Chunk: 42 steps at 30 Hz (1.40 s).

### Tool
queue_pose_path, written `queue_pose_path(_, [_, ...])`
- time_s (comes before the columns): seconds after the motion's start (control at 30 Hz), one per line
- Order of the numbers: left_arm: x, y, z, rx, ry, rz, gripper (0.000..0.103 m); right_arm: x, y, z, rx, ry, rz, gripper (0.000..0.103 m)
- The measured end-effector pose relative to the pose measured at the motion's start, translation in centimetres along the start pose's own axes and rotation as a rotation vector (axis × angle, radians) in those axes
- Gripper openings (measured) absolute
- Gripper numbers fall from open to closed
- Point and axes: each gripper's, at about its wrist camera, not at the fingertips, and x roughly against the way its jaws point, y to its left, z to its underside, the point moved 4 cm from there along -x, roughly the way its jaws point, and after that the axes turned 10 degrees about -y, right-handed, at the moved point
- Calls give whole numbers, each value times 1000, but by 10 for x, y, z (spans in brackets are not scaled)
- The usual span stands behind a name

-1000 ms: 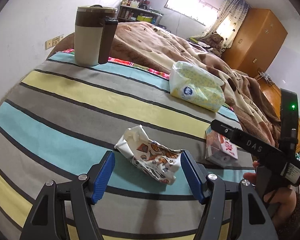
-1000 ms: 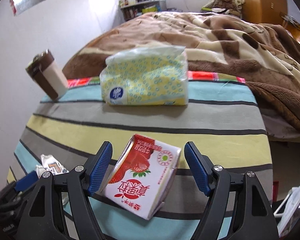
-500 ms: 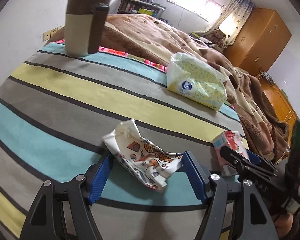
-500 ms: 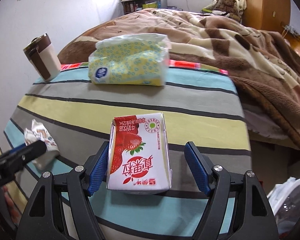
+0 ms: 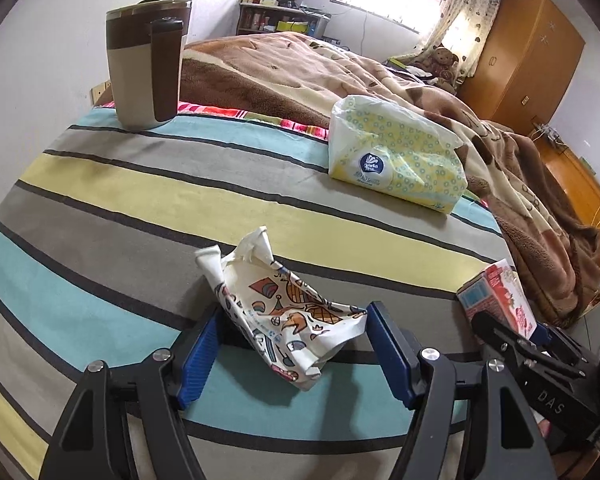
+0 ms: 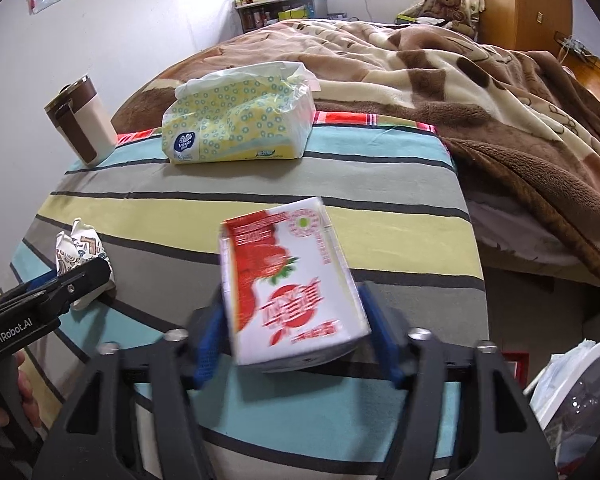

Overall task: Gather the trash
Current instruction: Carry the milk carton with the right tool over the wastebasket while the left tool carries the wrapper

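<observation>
A crumpled printed wrapper (image 5: pixel 284 308) lies on the striped table (image 5: pixel 140 200), between the blue pads of my left gripper (image 5: pixel 294 344). The jaws are closing on it and the pads touch its edges. The wrapper also shows at the left of the right wrist view (image 6: pixel 78 252). My right gripper (image 6: pixel 296 332) is shut on a red-and-white strawberry drink carton (image 6: pixel 292 284), which is tilted and blurred. The carton also shows at the right of the left wrist view (image 5: pixel 500 300).
A yellow tissue pack (image 5: pixel 396 160) lies at the table's far side. A brown-and-beige mug (image 5: pixel 146 64) stands at the far left. A bed with a brown blanket (image 6: pixel 460 80) lies behind. A white bin with a bag (image 6: pixel 572 396) sits by the table's right edge.
My right gripper closed on the carton and tilted it. My left gripper narrowed around the wrapper and moved in slightly.
</observation>
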Motion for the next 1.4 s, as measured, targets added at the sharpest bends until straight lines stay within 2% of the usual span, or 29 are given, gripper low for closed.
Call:
queue_pose_path(0.1, [2,0,1,-7,-3,-1,68,2,-1,1,-18,-4,-21,60])
queue_pose_path(0.2, [4,-4,2,-28,-4,5,59,4,-1,3,-20,-10,-24,60])
queue_pose_path(0.23, [6,-6,3,-35,-6,3,58,5,-1,4,-19,-12,-26,60])
queue_pose_path(0.37, [12,-15,8,-87,-13,2,58,11,-2,8,-28,-19,-27,60])
queue_pose_path(0.53, [26,-22,15,-105,-23,30,57,23,-4,11,-47,-38,-32,60])
queue_pose_path(1.03, [100,-60,39,-175,-92,124,57,88,-19,27,-110,-123,-30,60])
queue_pose_path(1.4, [154,-96,54,-222,-150,196,57,137,-42,44,-154,-186,2,60])
